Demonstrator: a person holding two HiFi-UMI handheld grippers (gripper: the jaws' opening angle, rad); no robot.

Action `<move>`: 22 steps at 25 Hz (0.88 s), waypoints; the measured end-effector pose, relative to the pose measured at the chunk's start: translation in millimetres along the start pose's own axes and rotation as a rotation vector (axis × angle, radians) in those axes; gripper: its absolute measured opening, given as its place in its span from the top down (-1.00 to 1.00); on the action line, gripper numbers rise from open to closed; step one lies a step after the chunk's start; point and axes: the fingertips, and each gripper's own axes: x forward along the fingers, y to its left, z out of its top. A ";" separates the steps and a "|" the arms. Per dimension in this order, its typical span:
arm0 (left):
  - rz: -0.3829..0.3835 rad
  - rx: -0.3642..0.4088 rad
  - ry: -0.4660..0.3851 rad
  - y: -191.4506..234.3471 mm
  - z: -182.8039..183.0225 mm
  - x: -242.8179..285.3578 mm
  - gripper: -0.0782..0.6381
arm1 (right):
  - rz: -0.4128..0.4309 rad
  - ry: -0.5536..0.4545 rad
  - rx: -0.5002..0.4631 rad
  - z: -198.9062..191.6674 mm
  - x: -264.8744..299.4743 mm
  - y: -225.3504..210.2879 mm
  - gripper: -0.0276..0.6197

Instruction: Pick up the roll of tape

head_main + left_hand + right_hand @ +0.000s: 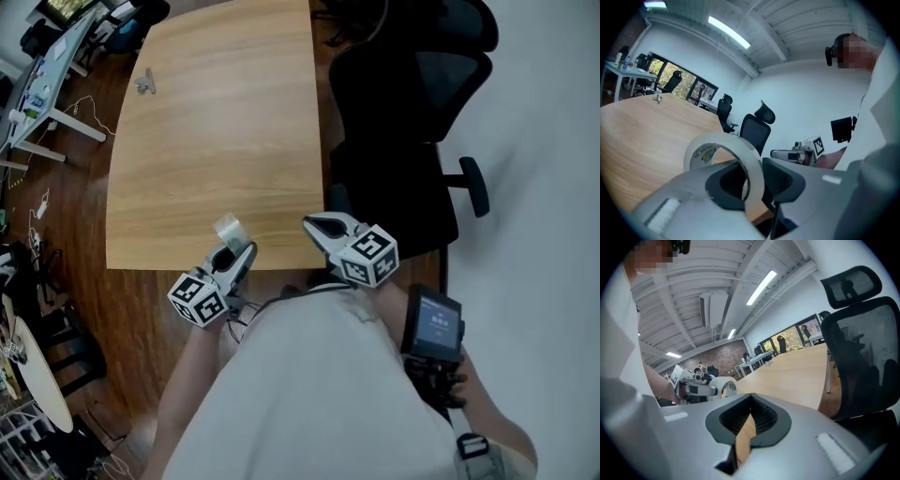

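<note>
Left gripper view gives me the clearest read: the left tongs (pixel 752 180) are clamped on the wall of the translucent whitish roll of tape (pixel 719 139), one pad inside the ring and the other outside, with the roll standing up past the tips. In the head view it sits over the near edge of the light wooden table (pixel 216 112). My right tongs (pixel 312 225) are closed on nothing, near the roll but apart from it.

I counted one roll of tape (pixel 228 228), two grippers, a left gripper (pixel 232 246) and a right gripper (pixel 311 225), one wooden table (pixel 216 122), one small object (pixel 143 82) on it, and two black office chairs, a near chair (pixel 394 141) and a far chair (pixel 464 28).
</note>
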 end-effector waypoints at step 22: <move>0.014 0.069 -0.138 -65.5 -45.9 -108.1 0.45 | 0.101 -0.038 -0.111 -24.1 -31.0 145.7 0.89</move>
